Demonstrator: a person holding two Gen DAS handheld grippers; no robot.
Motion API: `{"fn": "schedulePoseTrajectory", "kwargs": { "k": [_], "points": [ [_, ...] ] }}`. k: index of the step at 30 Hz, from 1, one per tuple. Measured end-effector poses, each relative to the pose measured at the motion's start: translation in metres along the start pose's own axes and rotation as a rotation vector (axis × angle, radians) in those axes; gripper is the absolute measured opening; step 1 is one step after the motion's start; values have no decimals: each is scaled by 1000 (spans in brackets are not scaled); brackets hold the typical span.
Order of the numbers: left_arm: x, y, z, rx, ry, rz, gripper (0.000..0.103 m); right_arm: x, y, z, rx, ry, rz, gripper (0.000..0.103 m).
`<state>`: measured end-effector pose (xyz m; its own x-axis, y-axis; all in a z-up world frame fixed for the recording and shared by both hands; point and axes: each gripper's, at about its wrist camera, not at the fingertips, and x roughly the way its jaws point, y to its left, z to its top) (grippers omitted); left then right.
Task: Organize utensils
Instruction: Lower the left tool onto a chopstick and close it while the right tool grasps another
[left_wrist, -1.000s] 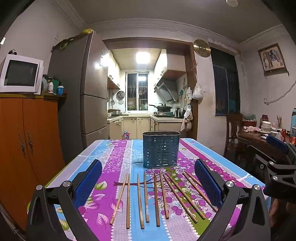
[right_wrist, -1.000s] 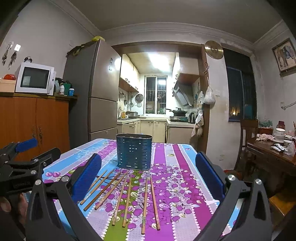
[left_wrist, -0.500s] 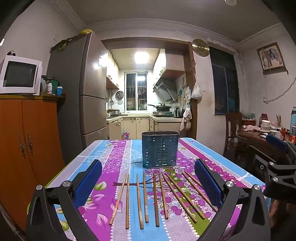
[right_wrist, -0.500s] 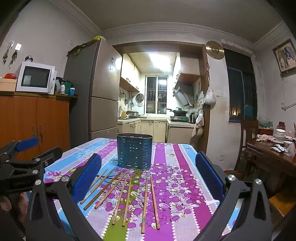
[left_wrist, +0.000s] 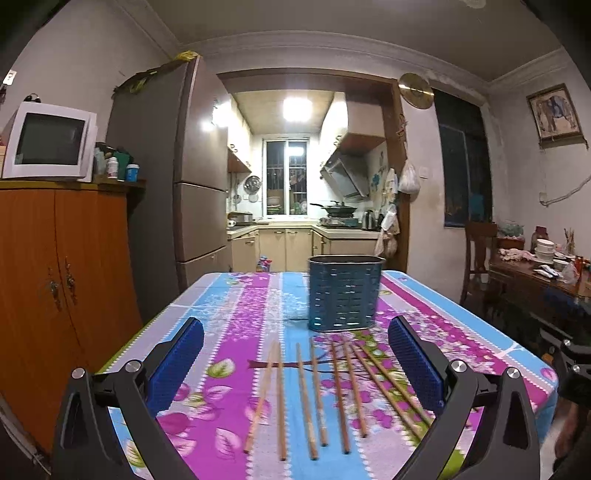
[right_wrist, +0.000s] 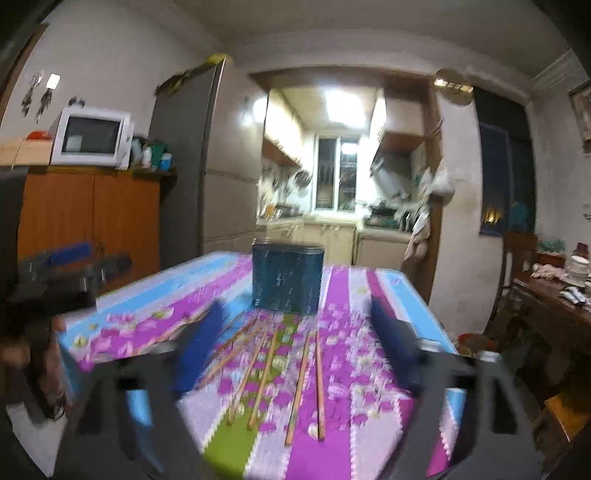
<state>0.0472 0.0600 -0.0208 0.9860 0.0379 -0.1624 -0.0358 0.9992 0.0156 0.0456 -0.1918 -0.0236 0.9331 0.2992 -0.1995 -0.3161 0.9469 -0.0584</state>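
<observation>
Several wooden chopsticks (left_wrist: 317, 395) lie in a loose row on the flowered tablecloth (left_wrist: 229, 332), in front of a dark blue perforated utensil holder (left_wrist: 343, 293) that stands upright and looks empty. My left gripper (left_wrist: 295, 363) is open and empty, low over the near ends of the chopsticks. My right gripper (right_wrist: 295, 341) is open and empty above the right-hand chopsticks (right_wrist: 310, 376); its view is blurred by motion. The holder (right_wrist: 287, 278) stands just behind them there. The left gripper (right_wrist: 62, 273) shows at that view's left edge.
The table's near edge lies under both grippers. An orange cabinet (left_wrist: 55, 295) with a microwave (left_wrist: 48, 142) stands at the left, a fridge (left_wrist: 173, 184) behind it. A wooden side table (left_wrist: 535, 273) with dishes and a chair (left_wrist: 476, 251) stand at the right.
Both grippers have moved forward and down toward the chopsticks. The right one moves fast and its view has blurred. Both stay open; chopsticks and holder have not moved.
</observation>
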Motion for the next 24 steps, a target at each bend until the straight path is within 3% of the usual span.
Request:
{"fn": "schedulePoseTrajectory", "kwargs": {
  "k": [2,9,22,24],
  "points": [
    [2,16,-4,-1,1,24,100,4,-1,-14,-1,52,34,33],
    [10,66,-38,-24,59,72,99,28,0,-90,26,273,84,16],
    [42,77,-100,-12,246,-8,99,60,-5,-106,37,298,54,16],
    [48,76,-108,-12,279,-38,94,61,-7,-107,41,296,59,16]
  ]
}}
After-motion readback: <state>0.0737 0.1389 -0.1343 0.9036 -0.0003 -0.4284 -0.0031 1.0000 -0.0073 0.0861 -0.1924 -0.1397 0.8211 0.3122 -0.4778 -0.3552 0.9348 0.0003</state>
